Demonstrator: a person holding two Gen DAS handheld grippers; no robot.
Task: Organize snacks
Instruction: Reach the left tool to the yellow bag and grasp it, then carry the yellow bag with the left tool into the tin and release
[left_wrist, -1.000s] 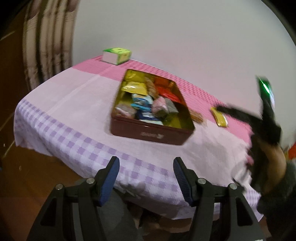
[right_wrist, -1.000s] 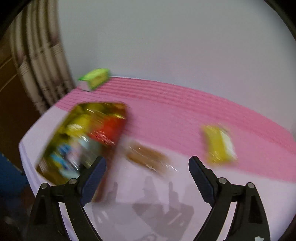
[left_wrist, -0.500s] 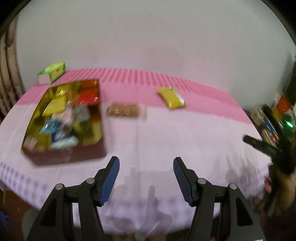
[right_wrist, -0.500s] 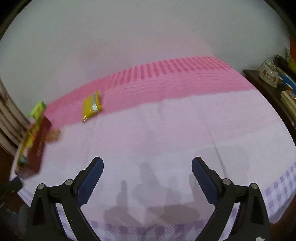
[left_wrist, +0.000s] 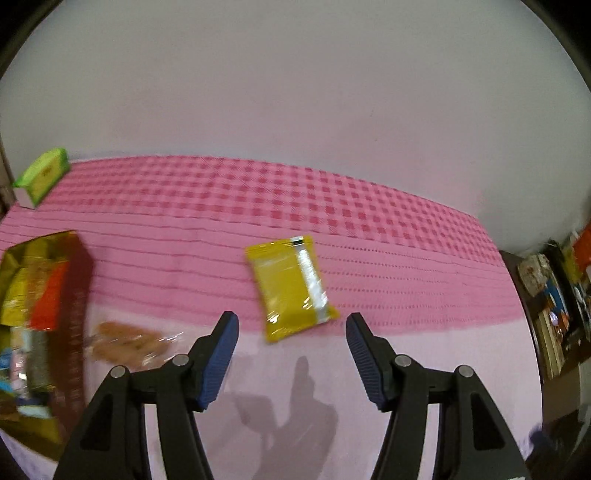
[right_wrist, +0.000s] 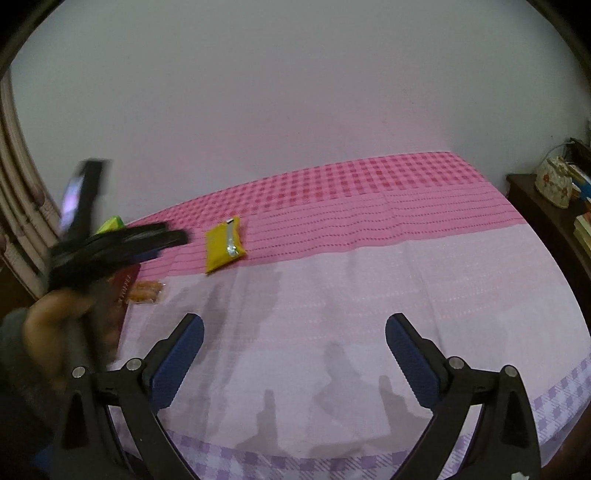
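Two wrist views over a desk (left_wrist: 424, 350) covered in a cloth, pink checks at the far side, pale lilac nearer.

Left gripper (left_wrist: 291, 332) tilted down over the cloth, blue-padded fingers (left_wrist: 218, 354) partly open with nothing between them. Just beyond the fingertips, flat on the cloth: a yellow snack packet (left_wrist: 290, 286) with a clear strip along one side, lying across the border of pink and lilac. To the left of it, apart, a clear-wrapped brown snack (left_wrist: 125, 345), blurred. Just left of that, at the frame's edge, a dark red tin (left_wrist: 75, 314) with a gold lining, filled with assorted wrapped snacks in yellow, red and blue. Far back left corner of the desk: a small green and white box (left_wrist: 42, 175). Dark furniture with cluttered items at the right edge.

Right gripper (right_wrist: 295, 347) over the bare lilac part of the cloth, fingers (right_wrist: 413, 362) spread wide and empty, jaws just now opened further. From this view, the yellow snack packet (right_wrist: 223, 243) well ahead and to the left, the brown snack (right_wrist: 146, 291) further left beside the tin. Left gripper and the hand (right_wrist: 55, 317) holding it blurred at the left edge, above the tin. Dark shelf (right_wrist: 532, 206) with a floral pouch at the right. Plain pale wall behind.
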